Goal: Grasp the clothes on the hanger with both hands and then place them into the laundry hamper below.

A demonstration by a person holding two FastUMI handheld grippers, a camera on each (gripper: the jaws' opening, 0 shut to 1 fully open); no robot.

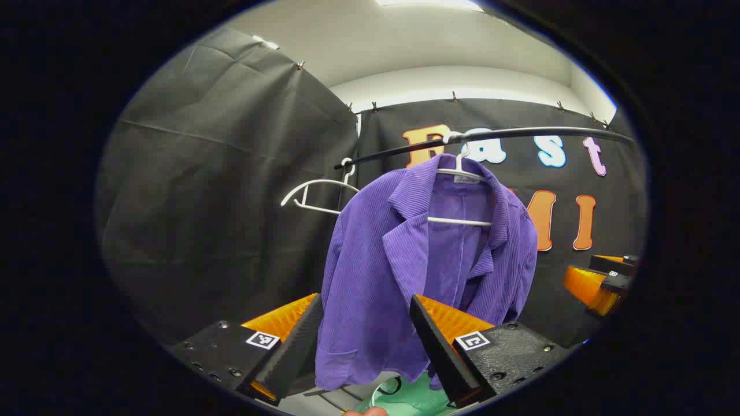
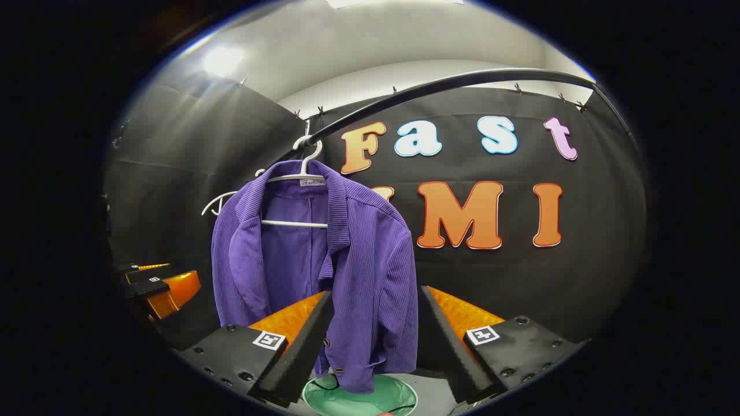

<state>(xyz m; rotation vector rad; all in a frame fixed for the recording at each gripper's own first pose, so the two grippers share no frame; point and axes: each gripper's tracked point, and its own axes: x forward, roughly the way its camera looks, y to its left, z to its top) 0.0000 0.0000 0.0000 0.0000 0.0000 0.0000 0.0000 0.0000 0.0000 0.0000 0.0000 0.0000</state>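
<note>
A purple corduroy jacket hangs on a white hanger from a black rail. In the left gripper view my left gripper stands open, its fingers either side of the jacket's lower left front, short of the cloth. The right gripper shows far right there. In the right gripper view the jacket hangs from the hanger, and my right gripper is open around its lower right hem without touching. The left gripper sits at the far left. A green hamper lies below the jacket; its rim peeks under the hem.
An empty white hanger hangs on the rail left of the jacket, seen also as the spare hanger behind the jacket's shoulder. Black cloth walls close the booth on the left and back. The rail curves overhead.
</note>
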